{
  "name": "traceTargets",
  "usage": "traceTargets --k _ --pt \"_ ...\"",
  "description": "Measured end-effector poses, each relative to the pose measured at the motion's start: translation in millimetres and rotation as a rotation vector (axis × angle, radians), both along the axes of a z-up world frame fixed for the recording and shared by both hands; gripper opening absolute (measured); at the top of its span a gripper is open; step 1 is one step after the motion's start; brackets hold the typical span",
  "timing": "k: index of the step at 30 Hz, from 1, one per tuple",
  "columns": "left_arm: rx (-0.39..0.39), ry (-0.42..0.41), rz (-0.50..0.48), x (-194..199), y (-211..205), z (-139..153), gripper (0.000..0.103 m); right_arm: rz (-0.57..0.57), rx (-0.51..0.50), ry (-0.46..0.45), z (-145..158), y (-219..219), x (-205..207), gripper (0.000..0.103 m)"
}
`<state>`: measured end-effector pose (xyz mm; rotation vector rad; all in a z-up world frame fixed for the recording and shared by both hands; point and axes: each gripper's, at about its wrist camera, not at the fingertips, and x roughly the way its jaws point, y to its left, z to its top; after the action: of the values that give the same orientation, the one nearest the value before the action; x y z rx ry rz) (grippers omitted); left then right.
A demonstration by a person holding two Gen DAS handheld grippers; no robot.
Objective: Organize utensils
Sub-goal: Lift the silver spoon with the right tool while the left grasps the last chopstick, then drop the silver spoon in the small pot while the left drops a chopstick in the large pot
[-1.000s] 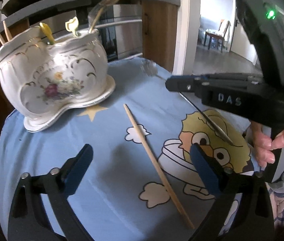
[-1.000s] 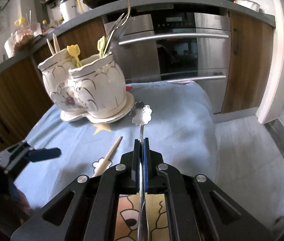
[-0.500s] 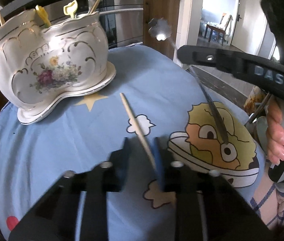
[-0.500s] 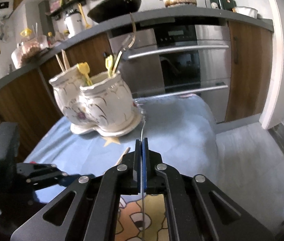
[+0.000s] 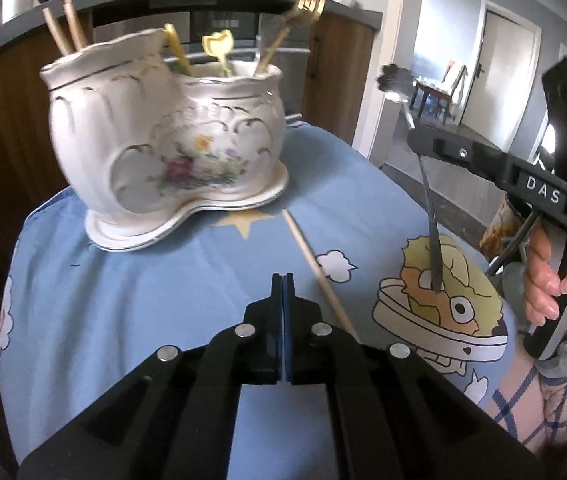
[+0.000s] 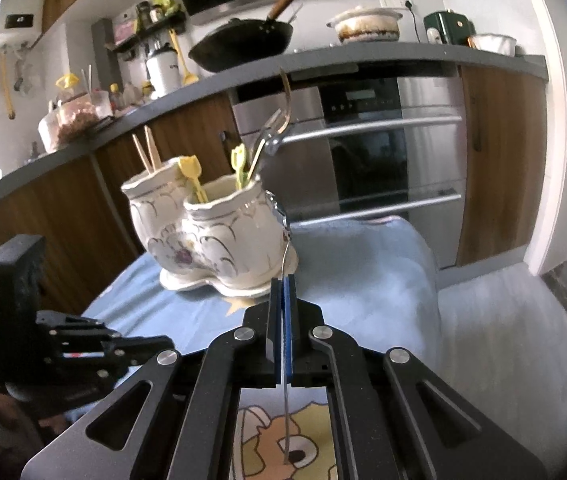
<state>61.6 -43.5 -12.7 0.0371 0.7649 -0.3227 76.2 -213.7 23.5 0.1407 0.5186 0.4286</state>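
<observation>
**Now: spoon clenched on the right, left jaws shut on nothing**

The flower-bowled metal spoon is in my right gripper. Its jaws are clamped on the thin handle partway along. The bowl points up and the handle's tail hangs down over the yellow cartoon face printed on the cloth. In the left wrist view the spoon is in the air to the right of the porcelain utensil holder, clear of it. In the right wrist view I see the spoon edge-on, and its bowl lines up with the holder's right-hand rim. My right hand is wrapped round the gripper's grip at the table's edge.

My left gripper has just been closing. Its jaws are now pressed flat together with nothing between them. The loose wooden chopstick lies on the cloth just to the right of those jaws. It runs diagonally, with its far tip near the holder's base.

The holder stands at the far side of the table and has two joined compartments. Two wooden chopsticks stick up from the left one. In the right one a gold fork leans with its tines up, beside two small yellow plastic utensils.

A blue cloth printed with clouds and stars covers the table.

Behind it, a steel oven is set into wooden kitchen cabinets. A black wok sits on the grey worktop above it.
</observation>
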Motion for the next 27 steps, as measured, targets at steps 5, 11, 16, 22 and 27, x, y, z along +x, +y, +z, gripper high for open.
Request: traceTargets --k 5,11,16,22,27 --pt "-0.032 0.026 -0.039 -2.1 -8.6 -1.7 0.002 -0.030 0.023 -0.059 11.3 -3.2 -6.9 0.002" --pt "-0.017 0.061 -0.080 -2.5 -36.7 -12.4 0.036 -0.023 0.013 -0.089 16.4 1.0 -10.2 0.002" --pt "0.064 0.085 -0.059 4.9 -51.3 -24.7 0.029 -0.023 0.017 -0.090 15.8 0.8 -9.9 0.002" --pt "0.102 0.075 -0.067 11.1 -54.5 -22.8 0.007 -0.028 0.021 -0.095 15.4 -0.7 -10.6 0.002" --pt "0.093 0.038 -0.092 8.0 -47.1 -13.3 0.005 -0.058 0.049 -0.112 18.7 -8.9 -13.1 0.002"
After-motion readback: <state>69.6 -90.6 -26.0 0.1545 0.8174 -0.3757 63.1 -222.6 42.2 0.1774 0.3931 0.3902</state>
